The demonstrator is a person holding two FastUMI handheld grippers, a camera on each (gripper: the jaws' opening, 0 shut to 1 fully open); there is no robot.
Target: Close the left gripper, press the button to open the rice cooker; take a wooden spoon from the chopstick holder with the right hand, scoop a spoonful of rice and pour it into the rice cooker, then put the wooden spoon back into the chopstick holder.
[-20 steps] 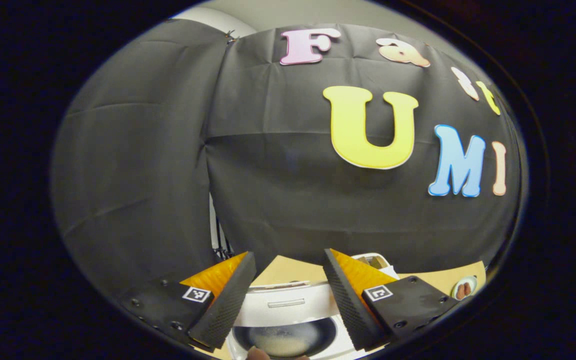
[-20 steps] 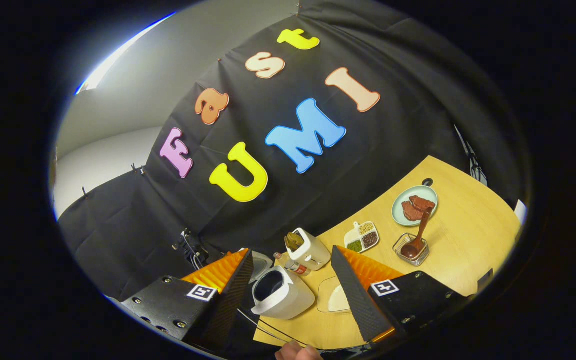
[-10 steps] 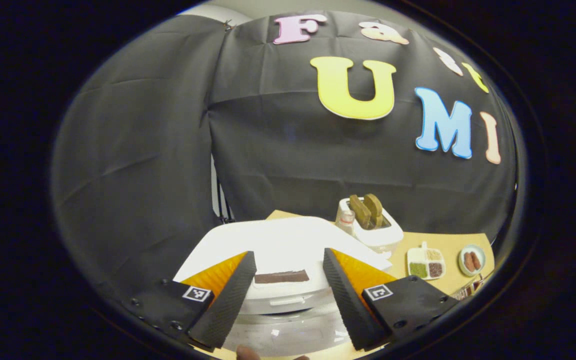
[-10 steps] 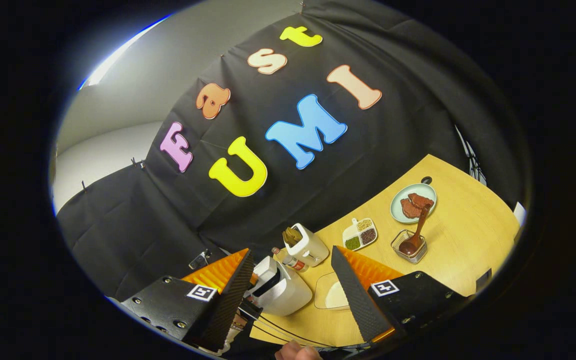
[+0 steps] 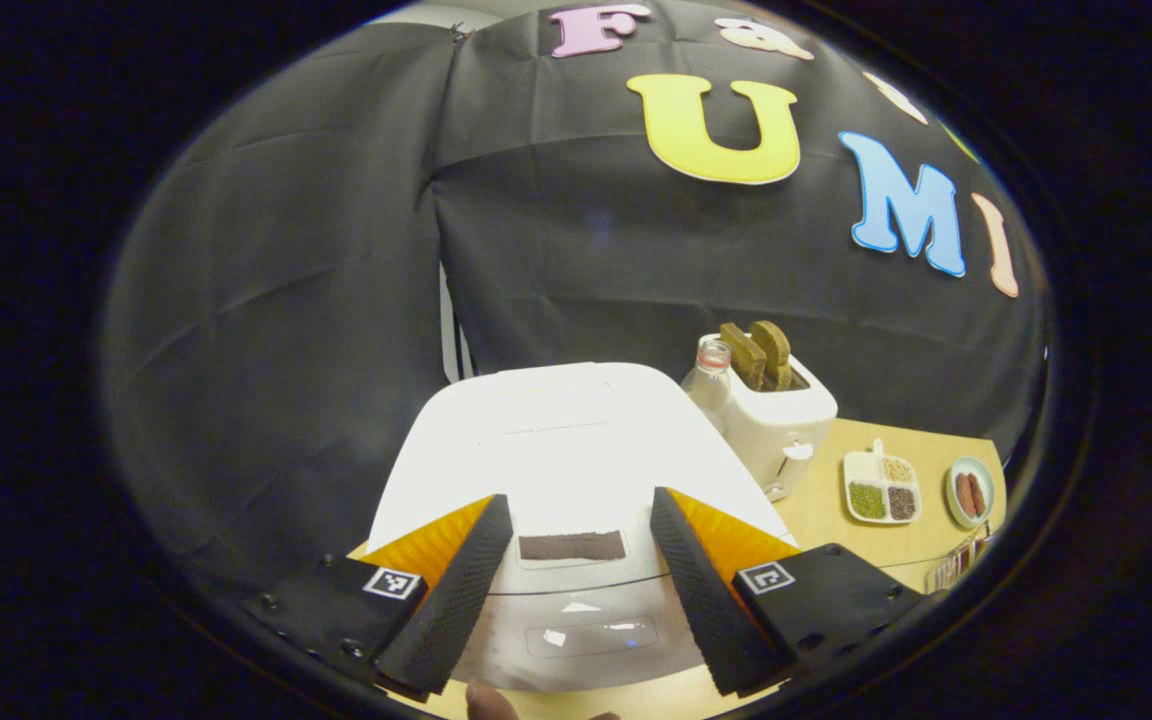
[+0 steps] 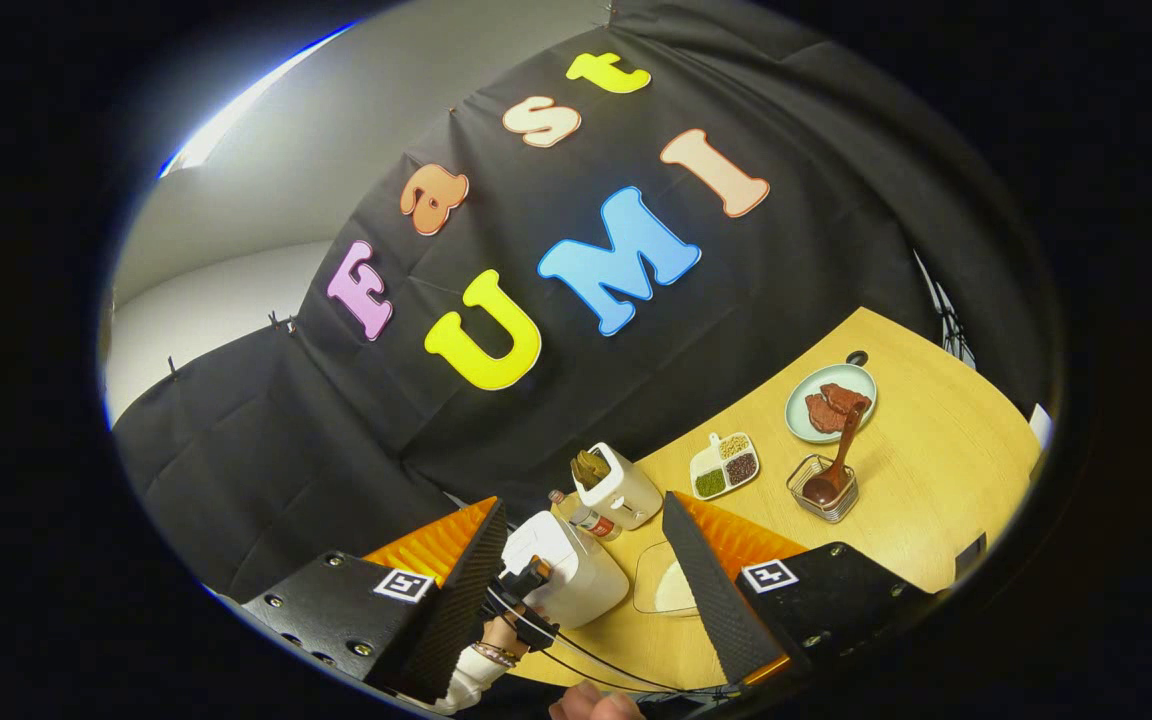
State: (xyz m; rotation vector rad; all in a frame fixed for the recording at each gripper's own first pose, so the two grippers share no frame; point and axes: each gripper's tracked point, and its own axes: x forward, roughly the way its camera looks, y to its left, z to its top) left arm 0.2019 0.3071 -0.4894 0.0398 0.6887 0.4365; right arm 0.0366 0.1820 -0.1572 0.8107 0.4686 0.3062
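The white rice cooker (image 5: 576,440) stands with its lid down, right in front of my left gripper (image 5: 578,505). That gripper is open, its fingers either side of the cooker's dark display strip (image 5: 572,545), above the front button (image 5: 591,635). Whether the fingers touch the lid I cannot tell. My right gripper (image 6: 584,510) is open and holds nothing, high above the table. The right gripper view shows the rice cooker (image 6: 566,565) with the left gripper (image 6: 528,580) and a hand on it. The wooden spoon (image 6: 836,465) stands in the glass holder (image 6: 821,497). A clear dish of rice (image 6: 661,585) lies beside the cooker.
A toaster (image 6: 621,485) with bread and a small bottle (image 6: 586,520) stand behind the cooker. A compartment dish of grains (image 6: 724,465) and a plate of meat (image 6: 829,400) sit on the wooden table (image 6: 936,480) near the spoon holder.
The rice cooker's lid has swung from open to shut, covering the inner pot. My left gripper followed it down and forward. The right gripper barely moved.
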